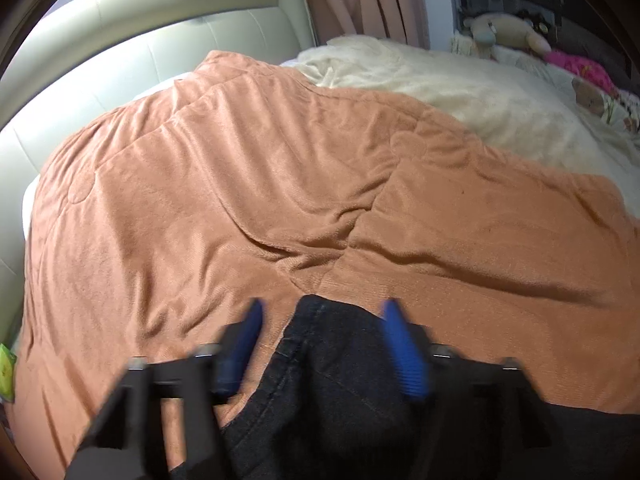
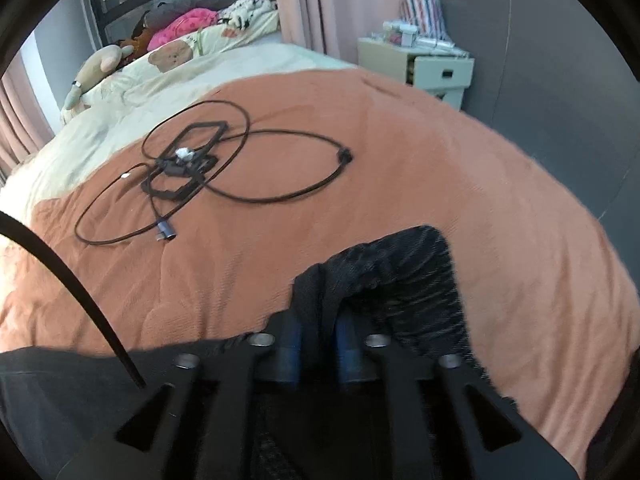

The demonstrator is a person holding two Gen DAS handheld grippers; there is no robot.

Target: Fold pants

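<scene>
Pants (image 1: 340, 380) lie at six o'clock on the orange blanket (image 1: 240, 200), between my left gripper's (image 1: 322, 312) wide fingers. My right gripper (image 2: 318, 332) pinches pants cloth tight at six o'clock.

My left gripper (image 1: 322, 308) is spread wide, its blue pads (image 1: 404, 350) standing well apart at about 10 and 2 o'clock from the lens, both blurred. My right gripper (image 2: 318, 328) is pinched nearly closed, its blue fingers (image 2: 290, 346) close together, pointing toward 12 o'clock with dark cloth between them.
</scene>
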